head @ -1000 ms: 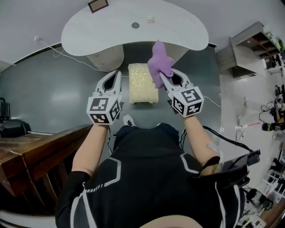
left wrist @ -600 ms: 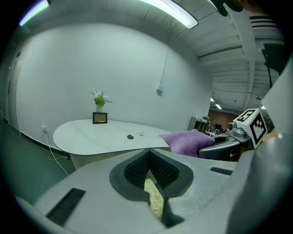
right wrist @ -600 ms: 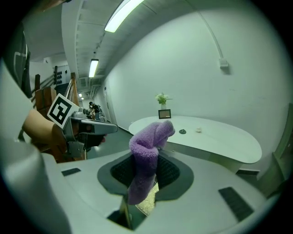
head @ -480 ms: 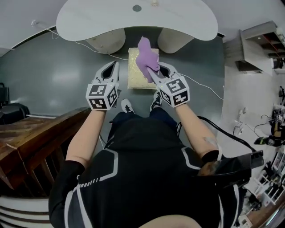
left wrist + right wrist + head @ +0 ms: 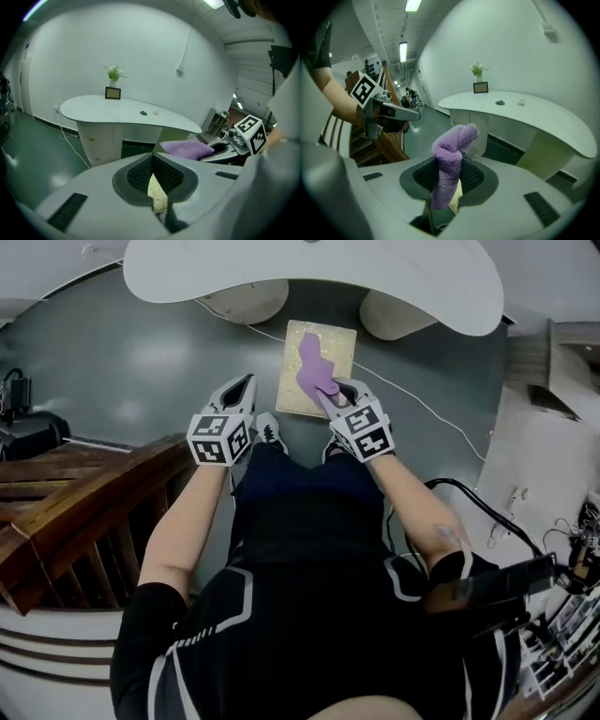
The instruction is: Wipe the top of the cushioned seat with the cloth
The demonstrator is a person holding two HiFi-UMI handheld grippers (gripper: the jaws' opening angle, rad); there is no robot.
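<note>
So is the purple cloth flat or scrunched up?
Scrunched: the cloth sticks up as a twisted lump, pinched in the right gripper.

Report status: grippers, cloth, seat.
Right gripper shut on purple cloth, over the cushioned seat; contact unclear. Left gripper shut, empty, off the seat's left side. No obstruction seen on the seat top.

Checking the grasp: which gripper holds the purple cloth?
The right gripper; its jaws clamp the purple cloth, while the left gripper is shut with nothing between its jaws.
</note>
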